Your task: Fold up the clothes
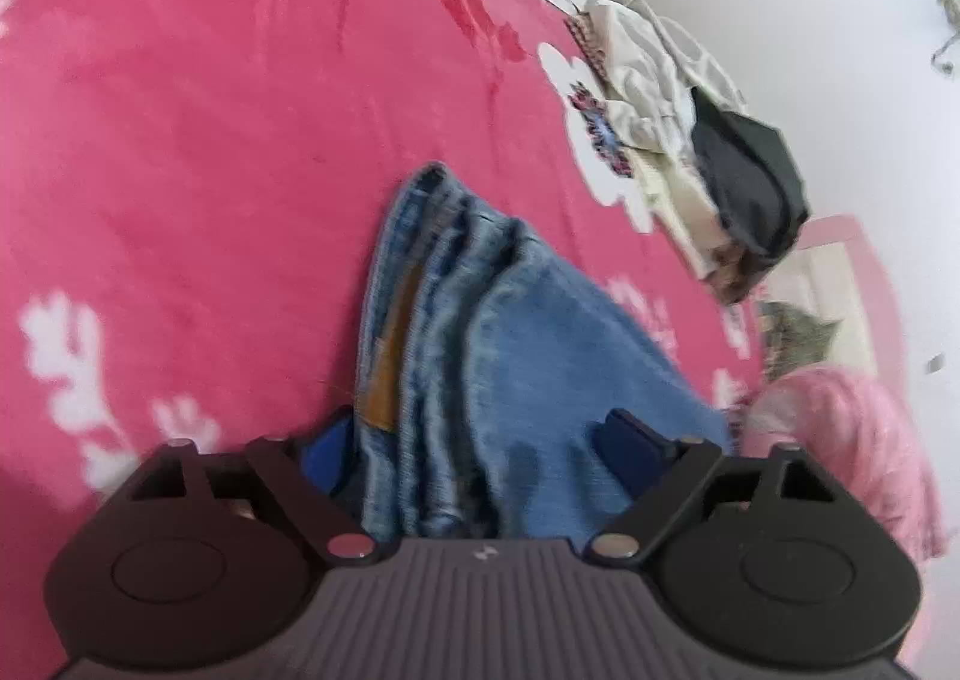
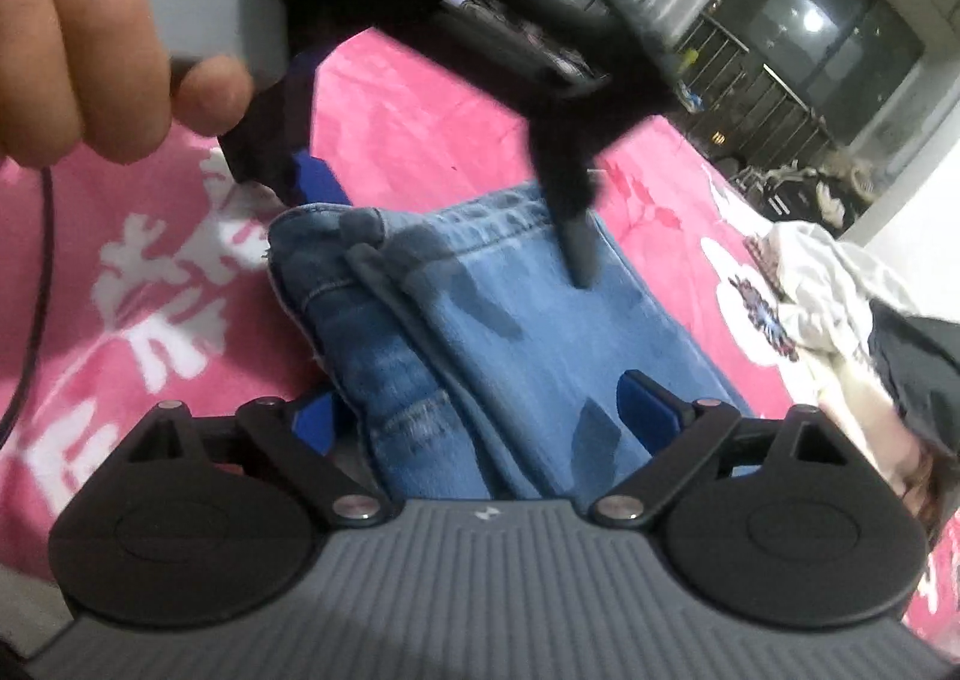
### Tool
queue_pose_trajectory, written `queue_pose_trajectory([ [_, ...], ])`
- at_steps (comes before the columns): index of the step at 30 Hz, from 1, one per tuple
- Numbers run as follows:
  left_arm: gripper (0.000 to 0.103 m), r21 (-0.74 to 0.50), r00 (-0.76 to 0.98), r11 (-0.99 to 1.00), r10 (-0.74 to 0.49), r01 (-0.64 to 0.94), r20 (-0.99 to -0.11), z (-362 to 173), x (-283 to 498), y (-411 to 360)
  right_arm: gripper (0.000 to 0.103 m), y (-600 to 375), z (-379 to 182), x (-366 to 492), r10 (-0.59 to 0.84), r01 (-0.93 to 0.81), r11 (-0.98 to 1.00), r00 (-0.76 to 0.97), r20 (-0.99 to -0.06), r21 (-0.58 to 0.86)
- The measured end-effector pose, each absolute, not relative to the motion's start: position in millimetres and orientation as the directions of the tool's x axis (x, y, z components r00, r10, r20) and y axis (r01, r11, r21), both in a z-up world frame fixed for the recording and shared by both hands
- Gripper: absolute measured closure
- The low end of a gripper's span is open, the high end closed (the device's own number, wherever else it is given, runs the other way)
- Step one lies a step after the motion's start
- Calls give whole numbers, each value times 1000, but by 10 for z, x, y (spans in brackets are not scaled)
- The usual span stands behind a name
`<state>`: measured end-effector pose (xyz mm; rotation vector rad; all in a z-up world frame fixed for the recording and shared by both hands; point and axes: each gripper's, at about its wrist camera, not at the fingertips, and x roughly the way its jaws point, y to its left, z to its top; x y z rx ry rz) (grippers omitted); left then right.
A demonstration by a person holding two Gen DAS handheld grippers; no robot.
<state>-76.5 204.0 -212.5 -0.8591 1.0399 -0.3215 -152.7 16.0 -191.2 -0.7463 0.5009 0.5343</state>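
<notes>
Jeans mid-fold on the pink bed, both tongs spread wide.

Folded jeans (image 1: 480, 332) lie bunched on the pink blanket (image 1: 180, 140). Left tongs (image 1: 480, 440) and right tongs (image 2: 480, 410) both straddle the denim, pads not pressing it. Judged: regrip stage; next, close on an edge and carry it over. Unfolded clothes pile (image 1: 690, 140) waits nearby.

A: Item?
B: Blue denim jeans (image 1: 480, 320), folded into a bunched stack, centre frame, lying on the pink blanket.
A: Details?
B: Faded seams; tan label on the left edge.
</notes>
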Motion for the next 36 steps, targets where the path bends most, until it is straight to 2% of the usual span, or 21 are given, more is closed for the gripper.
queue_pose_trajectory([
  [1,16,-753,501,642,-608,-146,-616,-2095,-761,2027,15,165,-1903,-1525,277,-614,622,753,-597,-485],
  [3,16,-753,509,645,-608,-132,-610,-2035,-755,1998,29,166,-1876,-1529,293,-621,637,743,-602,-457],
  [8,20,-668,510,740,-548,-74,-664,-1856,-723,1848,47,124,-1843,-1549,314,-608,674,750,-582,-419],
  [13,28,-291,498,956,-268,33,-825,-1664,-692,1375,47,66,-1883,-1515,333,-600,714,745,-578,-361],
  [15,28,-134,503,987,-158,84,-850,-1665,-729,1142,47,63,-1911,-1543,335,-591,723,753,-566,-358],
  [18,25,-9,531,993,-70,116,-845,-1684,-789,940,47,61,-1940,-1583,336,-581,733,761,-555,-353],
  [36,24,72,530,989,-6,126,-848,-1713,-814,825,46,88,-1960,-1757,337,-563,758,770,-541,-330],
])
